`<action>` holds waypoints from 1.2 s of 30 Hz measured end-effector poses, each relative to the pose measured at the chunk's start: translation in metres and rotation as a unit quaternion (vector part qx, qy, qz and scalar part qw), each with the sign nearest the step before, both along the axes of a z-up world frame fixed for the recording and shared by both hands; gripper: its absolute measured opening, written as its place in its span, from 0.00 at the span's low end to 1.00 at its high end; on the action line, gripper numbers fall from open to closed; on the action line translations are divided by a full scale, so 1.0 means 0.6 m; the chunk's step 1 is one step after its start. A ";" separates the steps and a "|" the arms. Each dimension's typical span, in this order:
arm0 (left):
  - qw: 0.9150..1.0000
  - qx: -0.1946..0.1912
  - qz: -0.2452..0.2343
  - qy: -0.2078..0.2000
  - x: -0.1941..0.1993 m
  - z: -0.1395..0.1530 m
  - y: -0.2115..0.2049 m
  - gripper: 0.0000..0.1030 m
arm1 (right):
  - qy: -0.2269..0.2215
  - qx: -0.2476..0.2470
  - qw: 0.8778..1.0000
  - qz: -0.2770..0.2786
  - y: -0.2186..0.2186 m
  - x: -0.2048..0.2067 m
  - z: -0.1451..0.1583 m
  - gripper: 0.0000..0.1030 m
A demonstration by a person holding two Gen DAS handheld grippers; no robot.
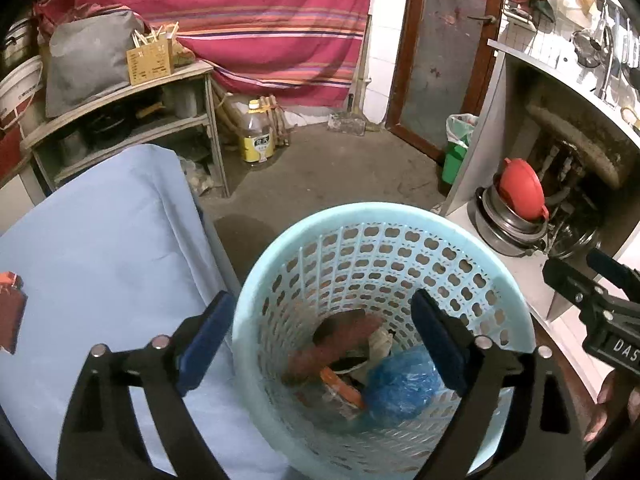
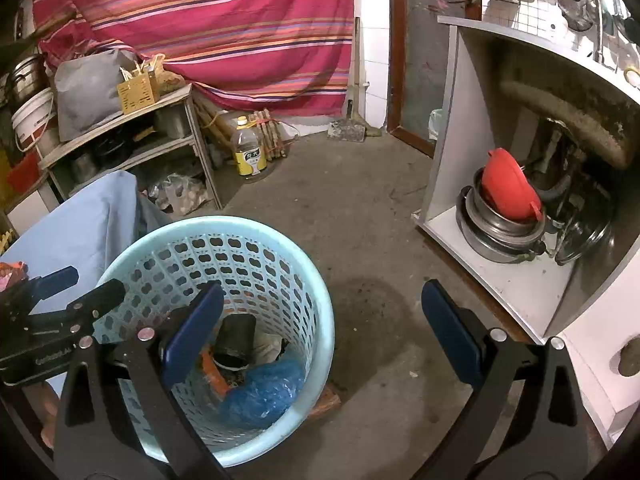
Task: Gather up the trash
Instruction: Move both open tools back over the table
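1. Left wrist view: wrapper lies on the blue sheet, far left of the basket.
2. Left gripper, jaws spread and empty above the basket, is nearer.
3. Right gripper, likewise spread, faces bare floor.

A pale blue basket of smooth, perforated plastic is seen below the left tool, whose black arms look matt and whose pads are dark blue with a dull sheen. Crinkled, glossy blue plastic film lies inside the basket. To the tool's left, matt light-blue cloth is spread smoothly. Ahead, the floor looks rough and stained. To the right of the right tool, shiny metal pots are stacked under a smooth red plastic lid. Striped woven cloth hangs beyond.
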State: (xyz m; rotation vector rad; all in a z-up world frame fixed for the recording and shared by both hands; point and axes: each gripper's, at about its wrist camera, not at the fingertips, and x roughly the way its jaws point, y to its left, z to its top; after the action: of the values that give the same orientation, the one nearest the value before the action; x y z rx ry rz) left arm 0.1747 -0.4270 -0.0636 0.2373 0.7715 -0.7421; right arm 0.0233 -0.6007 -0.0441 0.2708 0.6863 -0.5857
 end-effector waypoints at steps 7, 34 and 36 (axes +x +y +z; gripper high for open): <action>1.000 -0.003 0.010 -0.002 0.004 0.009 0.034 0.86 | -0.002 -0.002 1.000 0.004 0.006 0.005 0.002 0.94; 0.958 0.002 0.280 -0.059 0.139 0.042 0.570 0.95 | -0.005 -0.019 0.984 0.177 0.350 0.246 -0.005 0.96; 0.950 0.006 0.305 -0.059 0.156 0.035 0.616 0.95 | 0.001 -0.031 0.983 0.183 0.377 0.262 -0.012 0.96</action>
State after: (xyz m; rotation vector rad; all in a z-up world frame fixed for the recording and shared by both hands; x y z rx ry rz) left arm 0.2684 -0.0574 -0.0428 0.0431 0.6822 -0.1351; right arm 0.1807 -0.3743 -0.0515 0.0812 0.6973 -0.2548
